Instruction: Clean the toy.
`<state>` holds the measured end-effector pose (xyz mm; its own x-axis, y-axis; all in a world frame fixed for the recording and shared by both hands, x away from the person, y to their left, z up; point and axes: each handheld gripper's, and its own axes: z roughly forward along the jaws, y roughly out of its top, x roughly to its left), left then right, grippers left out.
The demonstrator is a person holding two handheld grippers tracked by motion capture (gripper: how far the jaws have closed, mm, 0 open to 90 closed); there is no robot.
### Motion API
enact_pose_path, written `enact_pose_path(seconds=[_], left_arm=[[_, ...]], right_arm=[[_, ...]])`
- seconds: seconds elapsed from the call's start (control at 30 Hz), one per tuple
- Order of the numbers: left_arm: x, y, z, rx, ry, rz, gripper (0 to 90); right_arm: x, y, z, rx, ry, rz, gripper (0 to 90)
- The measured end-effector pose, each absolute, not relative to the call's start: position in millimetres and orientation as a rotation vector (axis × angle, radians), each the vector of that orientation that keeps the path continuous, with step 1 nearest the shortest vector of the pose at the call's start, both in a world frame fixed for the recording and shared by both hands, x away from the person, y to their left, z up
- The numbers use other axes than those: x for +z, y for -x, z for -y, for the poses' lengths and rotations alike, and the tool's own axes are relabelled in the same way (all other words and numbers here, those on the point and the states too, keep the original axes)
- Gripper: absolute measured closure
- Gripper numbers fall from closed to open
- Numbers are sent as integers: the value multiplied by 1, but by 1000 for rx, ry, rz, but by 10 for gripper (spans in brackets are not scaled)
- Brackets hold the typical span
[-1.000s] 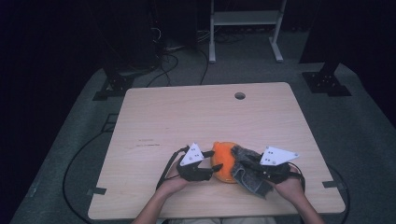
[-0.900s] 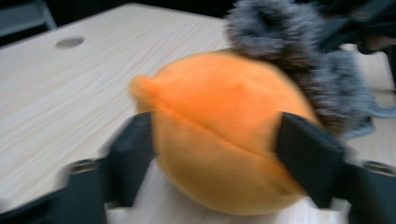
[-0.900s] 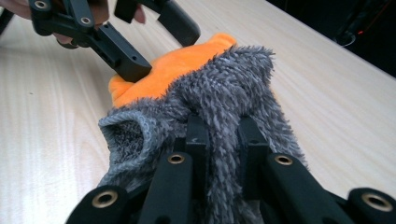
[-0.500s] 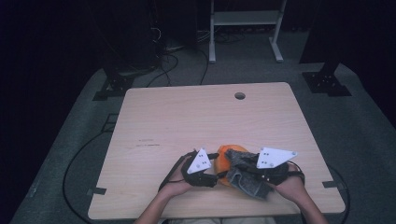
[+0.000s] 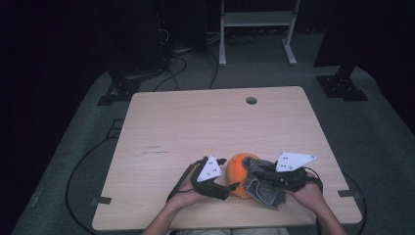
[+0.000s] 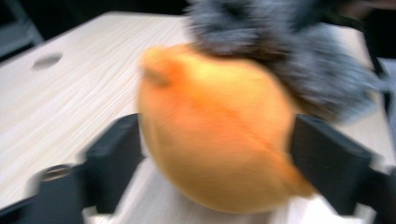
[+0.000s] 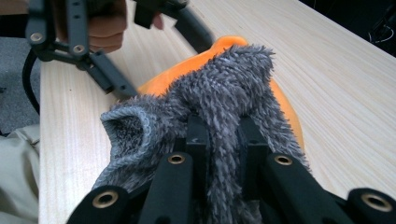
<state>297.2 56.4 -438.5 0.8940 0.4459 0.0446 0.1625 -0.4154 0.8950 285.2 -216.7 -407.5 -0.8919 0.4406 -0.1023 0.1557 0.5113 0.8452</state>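
A soft orange ball [image 5: 236, 170] lies near the table's front edge, with a grey fuzzy sock [image 5: 260, 188] draped over its right side. My left gripper [image 5: 228, 174] reaches in from the left. Its jaws have just been opening and now stand wide on either side of the orange ball [image 6: 215, 135], which fills the gap between them in a blurred picture. My right gripper [image 7: 219, 123] is shut on the grey fuzzy sock [image 7: 224, 79], pinching a fold of its pile above the ball. The sock's open cuff [image 7: 128, 128] hangs to the left of these jaws.
The wooden table [image 5: 195, 122] has a round cable hole [image 5: 251, 100] at its far side. Its front edge runs just under both hands. Cables [image 5: 73, 176] trail over the grey floor to the left, and a white rack's legs [image 5: 222, 49] stand behind the table.
The left gripper's jaws have spread wider around the orange ball. The ball and sock have sunk a little toward the front edge, and the right gripper keeps its hold on the sock.
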Motion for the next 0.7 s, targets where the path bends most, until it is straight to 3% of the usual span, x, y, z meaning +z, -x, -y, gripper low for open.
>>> enact_pose_path(seconds=[0.1, 0.2, 0.5, 0.7], left_arm=[[-439, -295, -55, 330, -1997, -403, 253], [-438, -286, -52, 412, -2021, -309, 299], [-437, -263, -40, 589, -2086, -84, 319], [-440, -267, -45, 547, -2074, -109, 329]], right_arm=[[-406, -285, 216, 1323, -495, -2463, 776], [-399, -283, 214, 1333, -471, -2462, 776], [-378, -274, 182, 1328, -374, -2470, 777], [-387, -288, 201, 1363, -507, -2449, 778]])
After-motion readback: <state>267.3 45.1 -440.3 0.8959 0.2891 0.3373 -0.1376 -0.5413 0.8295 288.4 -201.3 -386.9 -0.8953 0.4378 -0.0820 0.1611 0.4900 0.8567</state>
